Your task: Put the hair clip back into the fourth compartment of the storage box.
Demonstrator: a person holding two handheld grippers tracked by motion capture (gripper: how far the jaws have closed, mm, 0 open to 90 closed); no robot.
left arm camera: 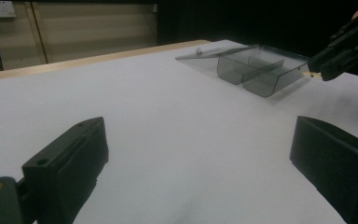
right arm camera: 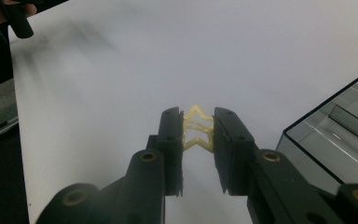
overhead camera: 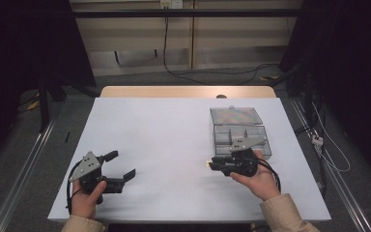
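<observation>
Just left of the open box [overhead camera: 241, 133], the right gripper [right arm camera: 198, 133] pinched a small yellow star [right arm camera: 196, 130] between nearly closed jaws, seemingly to carry it there, while the left gripper [overhead camera: 123, 166] rested wide open and empty, well apart.

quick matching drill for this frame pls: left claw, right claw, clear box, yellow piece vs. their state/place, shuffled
Things:
1. left claw
2. right claw
3. clear compartment box
4. yellow zigzag piece

States or places:
A. lid swung open, lying flat on the table behind it
B. pinched between two black jaws
C. jaws wide apart, nothing between them
D. shut on a small item, just in front of the box

Pairs: 1-C, 2-D, 3-A, 4-B
</observation>
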